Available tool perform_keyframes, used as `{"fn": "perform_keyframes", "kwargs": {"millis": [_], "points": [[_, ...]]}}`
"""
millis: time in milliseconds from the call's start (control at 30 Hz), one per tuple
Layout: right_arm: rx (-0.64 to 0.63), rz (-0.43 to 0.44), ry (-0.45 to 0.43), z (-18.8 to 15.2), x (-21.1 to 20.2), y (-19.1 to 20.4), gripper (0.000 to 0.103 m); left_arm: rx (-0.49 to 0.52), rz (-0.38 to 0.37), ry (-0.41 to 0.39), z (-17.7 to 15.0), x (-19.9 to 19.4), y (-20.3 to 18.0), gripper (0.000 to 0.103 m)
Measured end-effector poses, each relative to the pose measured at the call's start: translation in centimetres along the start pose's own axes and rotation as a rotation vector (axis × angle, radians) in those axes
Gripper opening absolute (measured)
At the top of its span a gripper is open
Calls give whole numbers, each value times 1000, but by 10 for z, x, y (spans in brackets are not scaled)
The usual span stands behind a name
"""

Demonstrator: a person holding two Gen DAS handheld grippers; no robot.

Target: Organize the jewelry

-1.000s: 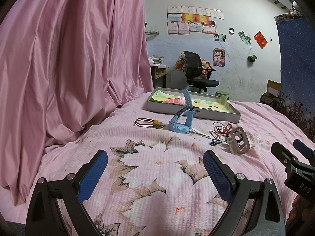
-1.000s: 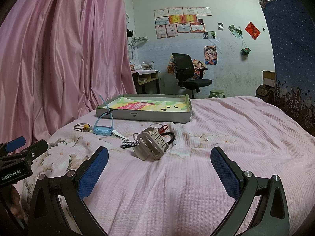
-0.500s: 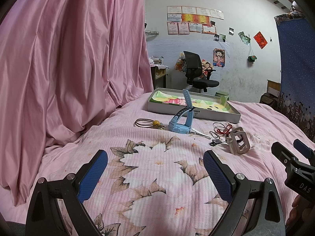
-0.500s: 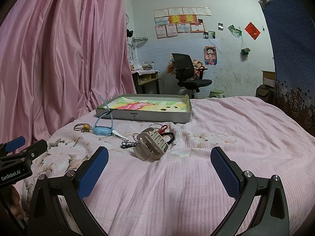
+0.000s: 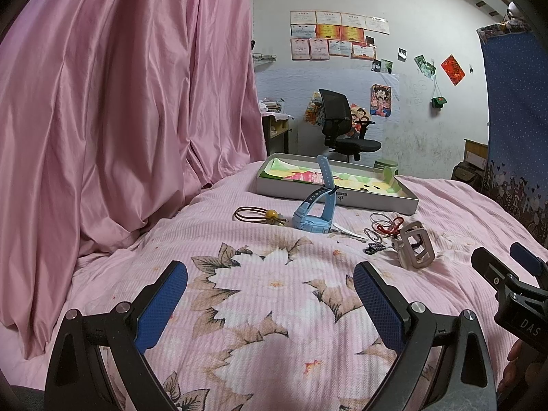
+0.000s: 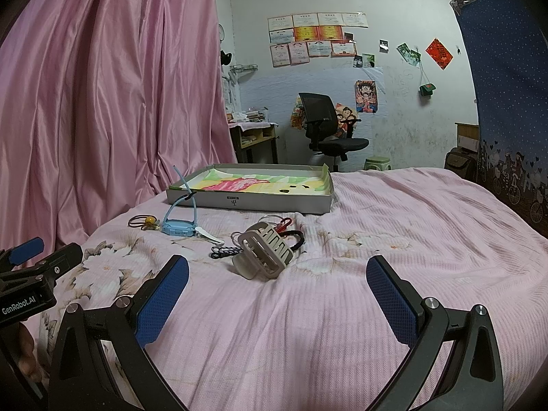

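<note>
Ribbed pink bedspread (image 6: 394,226), slatted beige claw clip (image 6: 263,251) (plastic), shallow rectangular tray (image 6: 250,201)

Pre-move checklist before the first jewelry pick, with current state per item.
1. Left gripper open and holding nothing: ok.
2. Right gripper open and holding nothing: ok.
3. Tray on the bed with its top open, only small dark bits on the liner: ok.
4. Beige hair claw free to lift: cannot tell; a black cord and red clip lie right behind it, maybe touching.
5. Blue watch apart from the brown hair tie: ok, small gap.
6. Grippers clear of each other: ok, side by side.
</note>
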State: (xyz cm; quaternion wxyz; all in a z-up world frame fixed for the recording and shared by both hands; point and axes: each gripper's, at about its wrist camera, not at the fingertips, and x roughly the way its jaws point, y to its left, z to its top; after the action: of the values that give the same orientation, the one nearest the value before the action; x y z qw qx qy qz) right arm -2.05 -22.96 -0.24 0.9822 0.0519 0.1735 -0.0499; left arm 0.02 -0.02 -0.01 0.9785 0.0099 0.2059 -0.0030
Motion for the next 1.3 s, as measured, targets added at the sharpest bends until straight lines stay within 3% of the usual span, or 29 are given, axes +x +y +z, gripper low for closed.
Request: {"fn": "perform_keyframes", "kwargs": {"millis": [567,800,1033,1300], "points": [[1,4,0,0,0,-1,102,-9,0,-3,0,0,1,98],[-25,14,-5,7,5,2,102,-38,-43,27,16,8,-1,98],[-35,57,44,31,25,-11,102,47,-123,83,40,38,-9,98],[-18,130,157,41,73,-21,102,68,-201,210,60,106,-7,98]]}}
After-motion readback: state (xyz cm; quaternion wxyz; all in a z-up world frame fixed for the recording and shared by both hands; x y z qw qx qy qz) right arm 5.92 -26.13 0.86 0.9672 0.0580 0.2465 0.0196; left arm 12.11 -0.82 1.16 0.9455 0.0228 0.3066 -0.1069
